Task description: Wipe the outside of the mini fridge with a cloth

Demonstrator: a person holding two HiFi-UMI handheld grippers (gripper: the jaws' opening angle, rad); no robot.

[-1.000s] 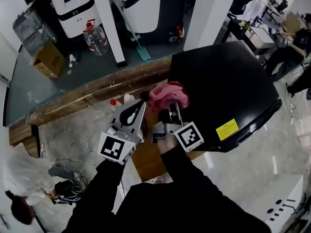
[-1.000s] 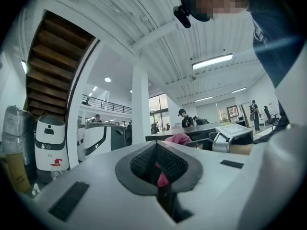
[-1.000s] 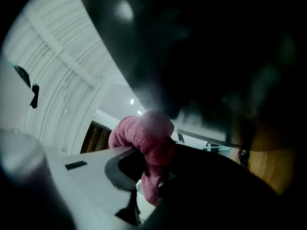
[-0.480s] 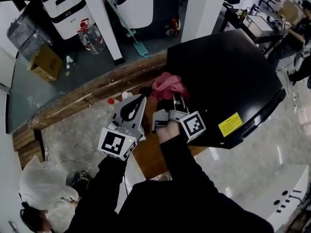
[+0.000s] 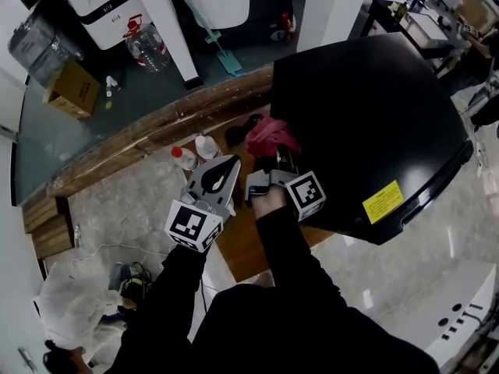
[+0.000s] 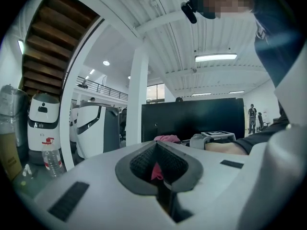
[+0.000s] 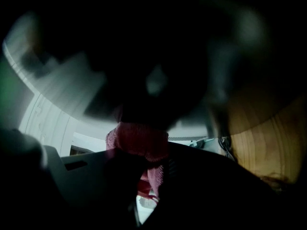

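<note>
The black mini fridge [image 5: 374, 123] fills the right of the head view, with a yellow label near its lower edge. A pink cloth [image 5: 271, 137] is bunched against the fridge's left edge, and my right gripper [image 5: 277, 160] is shut on it from below. In the right gripper view the pink cloth [image 7: 139, 140] hangs between dark, blurred jaws. My left gripper [image 5: 228, 168] sits just left of the right one, jaws shut on nothing. The left gripper view shows the fridge [image 6: 192, 121] ahead and the cloth [image 6: 167, 138] beyond the closed jaws.
Two small bottles [image 5: 182, 157] [image 5: 206, 146] stand on the floor left of the grippers, next to a wooden platform [image 5: 245, 244]. A long wooden ledge [image 5: 148, 142] runs behind. A cardboard box [image 5: 72, 88], a water jug [image 5: 148, 49] and a white pillar [image 5: 160, 22] stand farther back.
The head view has shifted, bringing the two bottles into sight. The right gripper still holds the cloth at the fridge's left edge, and the left gripper stays beside it.
</note>
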